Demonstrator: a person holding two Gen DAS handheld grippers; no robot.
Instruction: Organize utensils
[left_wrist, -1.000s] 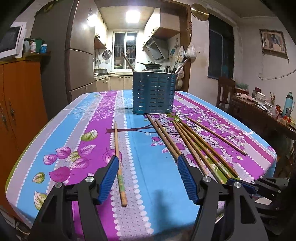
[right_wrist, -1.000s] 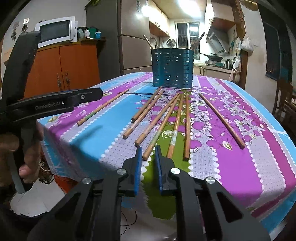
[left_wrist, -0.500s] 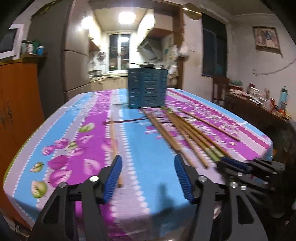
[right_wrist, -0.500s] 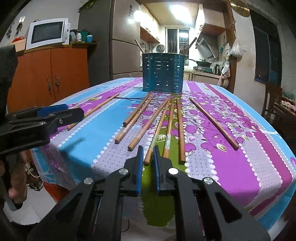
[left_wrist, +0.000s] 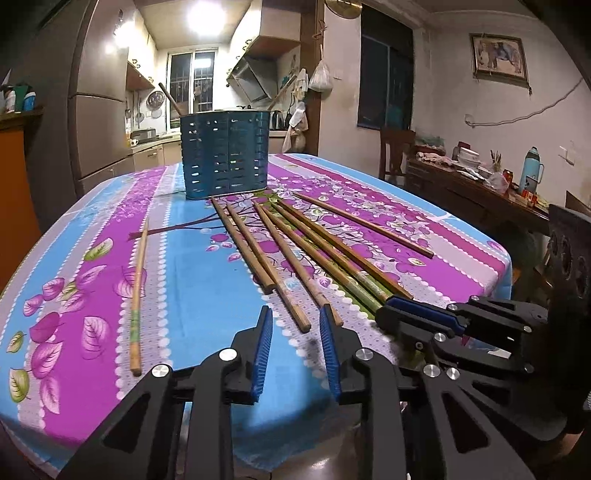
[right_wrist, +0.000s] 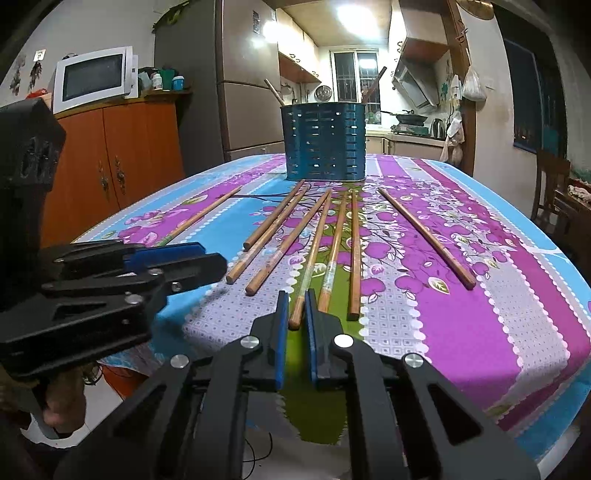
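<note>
Several wooden chopsticks (left_wrist: 291, 258) lie fanned on the flowered tablecloth (left_wrist: 199, 280) in front of a dark blue slotted utensil holder (left_wrist: 224, 155), which has two sticks in it. One chopstick (left_wrist: 137, 291) lies apart at the left. My left gripper (left_wrist: 295, 325) is open and empty at the near edge, its jaws framing a chopstick end (left_wrist: 304, 326). My right gripper (right_wrist: 295, 308) is nearly shut with a narrow gap, just short of a chopstick end (right_wrist: 293, 325). The holder (right_wrist: 325, 142) and chopsticks (right_wrist: 314, 243) show in the right wrist view too.
The table's near edge (left_wrist: 258, 435) drops off below both grippers. An orange cabinet (right_wrist: 122, 162) with a microwave (right_wrist: 94, 77) stands at the left. A chair (left_wrist: 395, 155) and a cluttered side table (left_wrist: 480, 181) stand at the right.
My left gripper moved right toward the chopstick bundle and its jaws narrowed. My right gripper moved closer to the chopstick ends and stayed nearly shut.
</note>
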